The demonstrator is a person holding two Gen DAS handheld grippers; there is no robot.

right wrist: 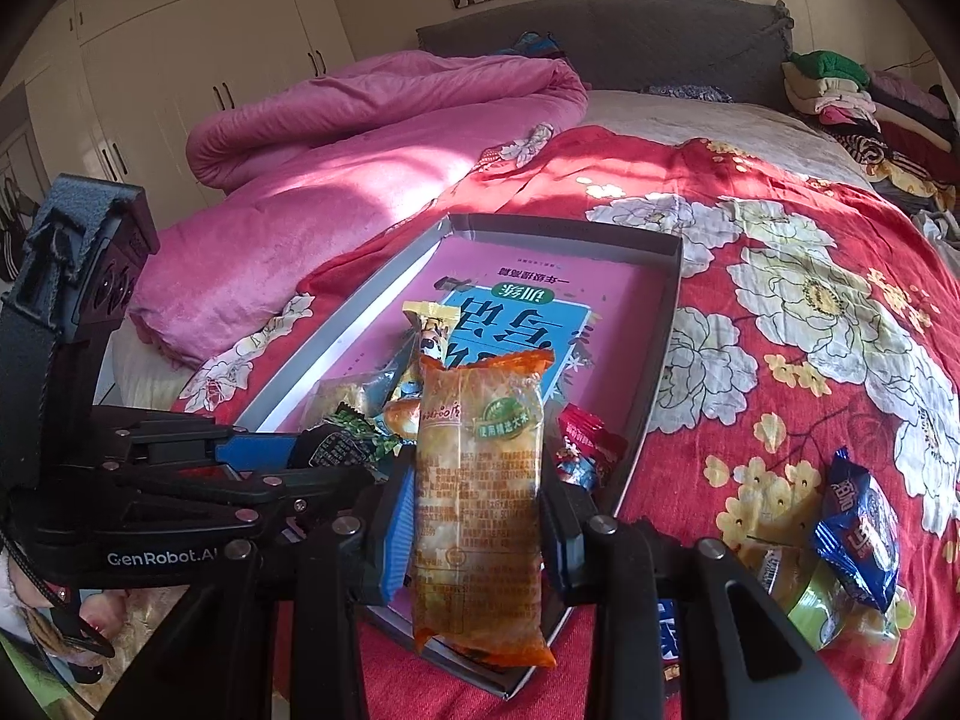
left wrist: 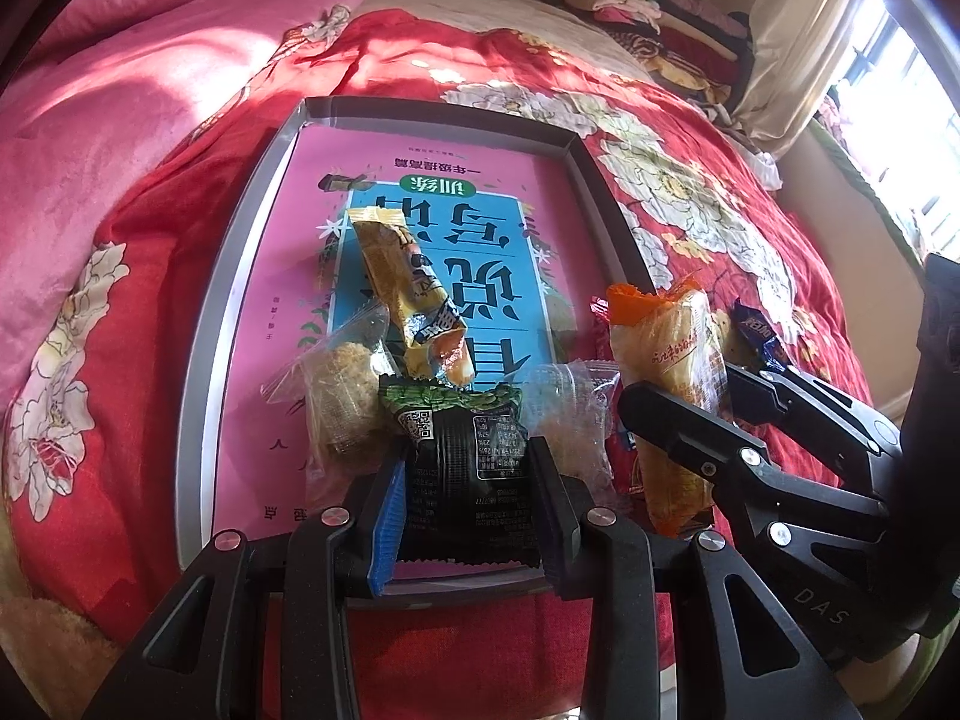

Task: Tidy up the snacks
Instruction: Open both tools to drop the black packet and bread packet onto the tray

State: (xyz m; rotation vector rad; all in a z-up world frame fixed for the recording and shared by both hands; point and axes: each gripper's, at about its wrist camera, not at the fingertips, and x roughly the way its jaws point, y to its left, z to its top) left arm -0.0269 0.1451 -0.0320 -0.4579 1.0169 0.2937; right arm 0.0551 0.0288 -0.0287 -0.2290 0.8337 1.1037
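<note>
A shallow grey box (left wrist: 252, 204) with a pink and blue printed bottom lies on the red floral bedspread; it also shows in the right wrist view (right wrist: 663, 324). My left gripper (left wrist: 465, 510) is shut on a black and green snack packet (left wrist: 462, 468) over the box's near end. My right gripper (right wrist: 474, 516) is shut on a long orange rice-cracker packet (right wrist: 480, 480), held upright over the box's near right edge; that packet shows in the left wrist view too (left wrist: 672, 378). In the box lie a yellow packet (left wrist: 402, 288) and two clear-wrapped cakes (left wrist: 339, 396).
Loose snacks lie on the bedspread right of the box: a blue packet (right wrist: 858, 534), a yellow-green one (right wrist: 798, 588) and a red one (right wrist: 588, 438) at the box's rim. A pink quilt (right wrist: 336, 150) lies at the left, folded clothes (right wrist: 840, 90) at the far right.
</note>
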